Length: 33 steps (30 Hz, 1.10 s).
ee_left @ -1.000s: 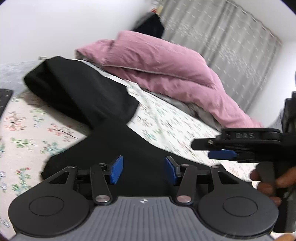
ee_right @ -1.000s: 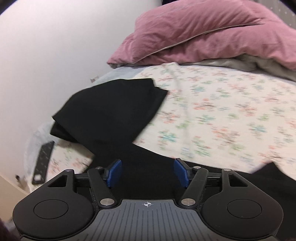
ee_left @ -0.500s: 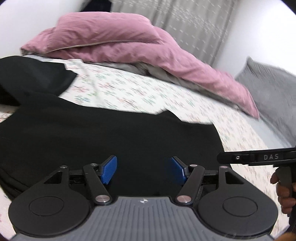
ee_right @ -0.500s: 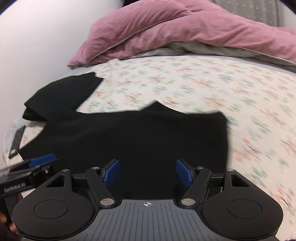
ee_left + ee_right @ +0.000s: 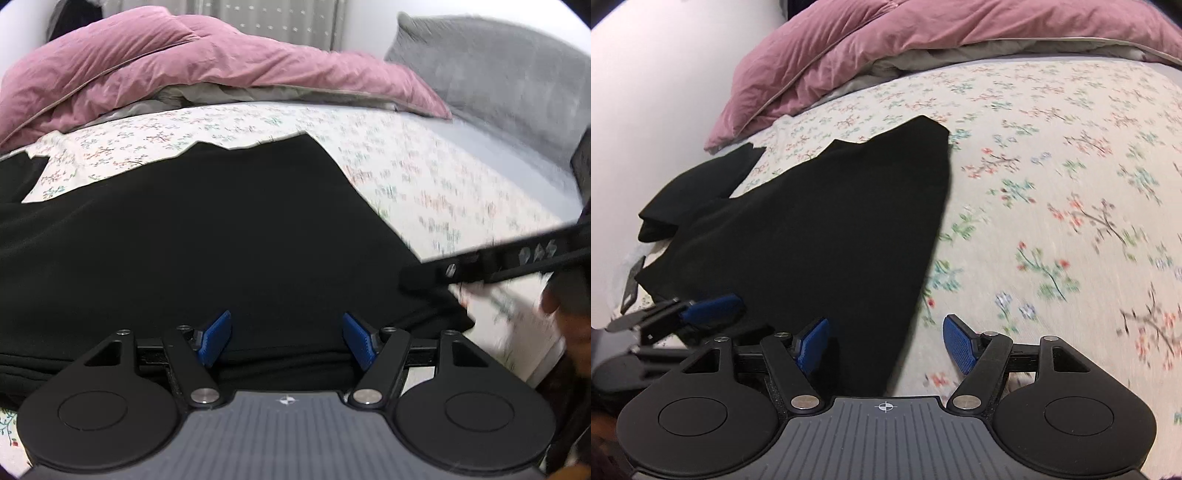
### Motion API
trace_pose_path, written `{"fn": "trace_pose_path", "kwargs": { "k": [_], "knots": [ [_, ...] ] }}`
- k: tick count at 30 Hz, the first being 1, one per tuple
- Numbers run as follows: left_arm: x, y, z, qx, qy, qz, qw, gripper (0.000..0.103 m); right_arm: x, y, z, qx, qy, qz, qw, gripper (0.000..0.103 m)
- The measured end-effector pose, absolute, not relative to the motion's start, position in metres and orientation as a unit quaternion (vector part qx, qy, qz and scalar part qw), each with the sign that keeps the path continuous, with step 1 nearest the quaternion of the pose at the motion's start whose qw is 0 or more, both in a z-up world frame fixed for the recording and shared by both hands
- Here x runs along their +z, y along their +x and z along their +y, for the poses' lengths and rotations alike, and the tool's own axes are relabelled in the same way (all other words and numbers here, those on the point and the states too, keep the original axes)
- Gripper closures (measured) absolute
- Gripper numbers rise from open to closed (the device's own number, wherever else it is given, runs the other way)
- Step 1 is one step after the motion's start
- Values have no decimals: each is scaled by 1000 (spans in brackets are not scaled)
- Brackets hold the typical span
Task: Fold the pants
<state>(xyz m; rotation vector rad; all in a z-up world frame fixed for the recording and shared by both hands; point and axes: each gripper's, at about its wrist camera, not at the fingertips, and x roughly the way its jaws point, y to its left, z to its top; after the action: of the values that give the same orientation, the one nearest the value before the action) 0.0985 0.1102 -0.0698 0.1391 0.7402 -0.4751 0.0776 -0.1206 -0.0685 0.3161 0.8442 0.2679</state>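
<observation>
Black pants (image 5: pixel 207 236) lie spread flat on the floral bed sheet (image 5: pixel 436 184); they also show in the right wrist view (image 5: pixel 827 221). My left gripper (image 5: pixel 286 338) is open and empty, low over the near edge of the pants. My right gripper (image 5: pixel 886 345) is open and empty at the pants' near right corner, with the fabric edge between its jaws. The right gripper shows in the left wrist view (image 5: pixel 480 266) at the right edge of the pants. The left gripper shows in the right wrist view (image 5: pixel 701 310) at lower left.
A pink duvet (image 5: pixel 184 62) is heaped along the back of the bed. A grey pillow (image 5: pixel 498 66) stands at the back right. More black cloth (image 5: pixel 698 192) lies folded at the far left near the wall. The bed's edge drops off at right (image 5: pixel 532 332).
Both grippers have swung right along the pants, from the folded left end to the right end. Both stay open.
</observation>
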Motion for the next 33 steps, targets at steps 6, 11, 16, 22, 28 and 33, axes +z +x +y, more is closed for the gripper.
{"fn": "trace_pose_path", "kwargs": {
  "k": [6, 11, 16, 22, 28, 33],
  "knots": [
    [-72, 96, 112, -225, 78, 349, 906, 16, -73, 57, -120, 146, 146, 392, 897, 34],
    [-73, 85, 106, -239, 90, 329, 909, 16, -76, 51, -127, 204, 216, 395, 870, 48],
    [-72, 74, 100, -267, 99, 317, 905, 15, -86, 52, -138, 201, 266, 395, 856, 65],
    [-70, 66, 87, -294, 132, 289, 901, 13, -87, 56, -149, 199, 296, 404, 843, 85],
    [-66, 55, 69, -348, 184, 236, 889, 14, -70, 63, -151, 218, 311, 404, 832, 88],
    [-70, 60, 47, -320, 222, 211, 897, 23, -55, 74, -147, 235, 315, 409, 824, 88]
  ]
}}
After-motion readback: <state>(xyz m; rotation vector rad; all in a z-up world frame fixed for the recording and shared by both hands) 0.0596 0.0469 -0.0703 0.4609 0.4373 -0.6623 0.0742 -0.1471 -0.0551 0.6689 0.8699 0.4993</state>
